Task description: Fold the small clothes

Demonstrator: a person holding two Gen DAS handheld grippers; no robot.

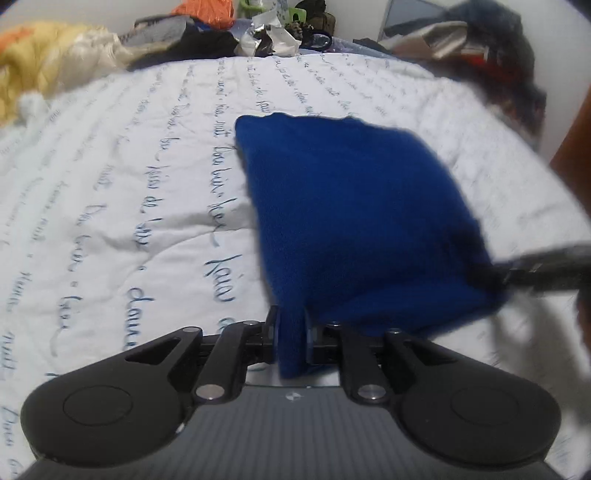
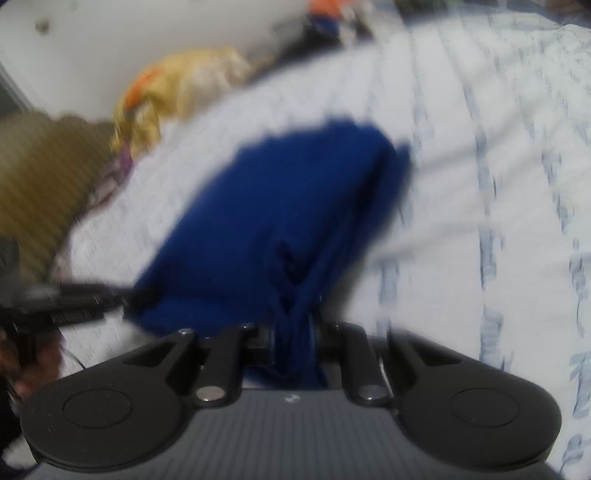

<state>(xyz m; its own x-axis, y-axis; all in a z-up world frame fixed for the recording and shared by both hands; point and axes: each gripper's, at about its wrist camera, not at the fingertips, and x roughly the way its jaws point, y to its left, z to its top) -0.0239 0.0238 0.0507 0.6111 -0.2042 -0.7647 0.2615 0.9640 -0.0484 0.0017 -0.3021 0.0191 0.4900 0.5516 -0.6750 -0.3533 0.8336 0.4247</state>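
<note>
A small dark blue fleece garment is held up over a white bedspread printed with blue script. My left gripper is shut on its near left corner. My right gripper is shut on a bunched corner of the same garment. In the left wrist view the right gripper grips the cloth's right corner. In the right wrist view the left gripper shows at the cloth's left edge. Both views are blurred by motion.
A yellow and orange bundle lies at the far left of the bed. Clutter of clothes and bags lines the far edge. A grey and dark pile sits at the far right. An olive patterned cloth lies left of the bed.
</note>
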